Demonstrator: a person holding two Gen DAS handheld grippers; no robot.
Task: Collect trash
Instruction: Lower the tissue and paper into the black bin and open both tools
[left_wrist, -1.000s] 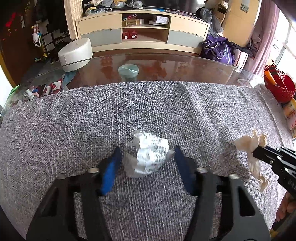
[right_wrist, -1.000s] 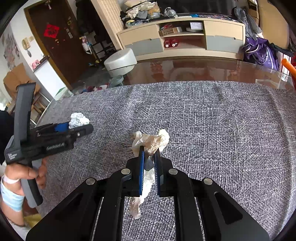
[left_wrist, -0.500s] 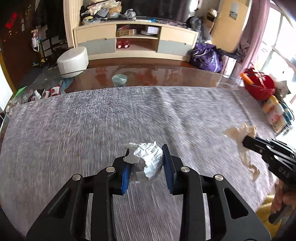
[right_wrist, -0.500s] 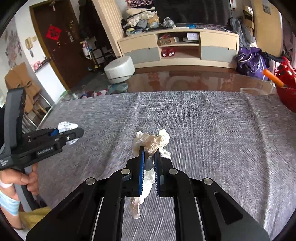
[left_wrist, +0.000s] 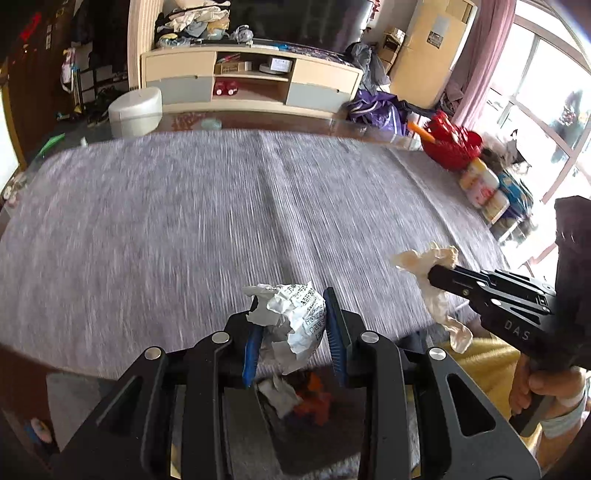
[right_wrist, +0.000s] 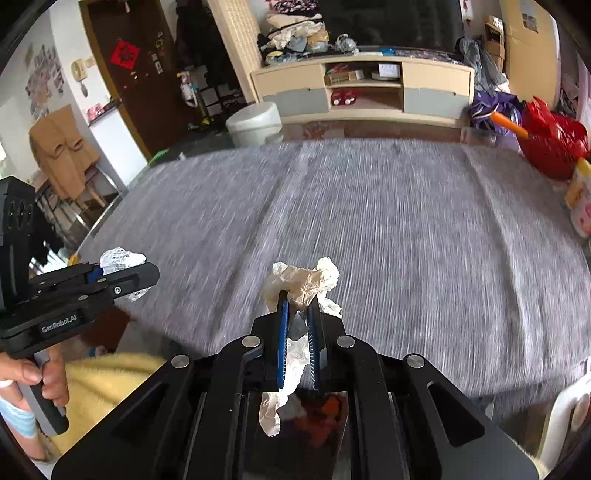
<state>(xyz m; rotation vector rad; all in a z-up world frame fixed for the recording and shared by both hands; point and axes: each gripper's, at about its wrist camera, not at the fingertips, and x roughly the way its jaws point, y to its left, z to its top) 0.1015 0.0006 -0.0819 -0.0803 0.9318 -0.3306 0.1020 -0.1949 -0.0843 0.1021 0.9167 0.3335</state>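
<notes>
A crumpled white printed paper ball (left_wrist: 295, 321) sits pinched between the blue pads of my left gripper (left_wrist: 291, 295), which is shut on it and held off the grey tablecloth (left_wrist: 184, 221). My right gripper (right_wrist: 297, 299) is shut on a beige crumpled tissue (right_wrist: 303, 280) whose tail hangs below the fingers. Both grippers hover at the table's near edge. Under them lies a dark container (left_wrist: 295, 398) holding white and orange scraps, partly hidden by the fingers. The left wrist view shows the right gripper (left_wrist: 432, 275) at the right. The right wrist view shows the left gripper (right_wrist: 147, 273) at the left.
A red basket (left_wrist: 450, 147) and several packets (left_wrist: 480, 184) stand at the table's far right corner. A yellow cloth (left_wrist: 480, 354) lies below the near edge. A hand (left_wrist: 543, 387) grips the right handle. A white stool (left_wrist: 135, 110) and a cabinet stand beyond the table.
My left gripper closed on the paper ball and lifted it. Both grippers drew back from mid-table to the near edge, carrying the paper ball and the tissue over the dark container.
</notes>
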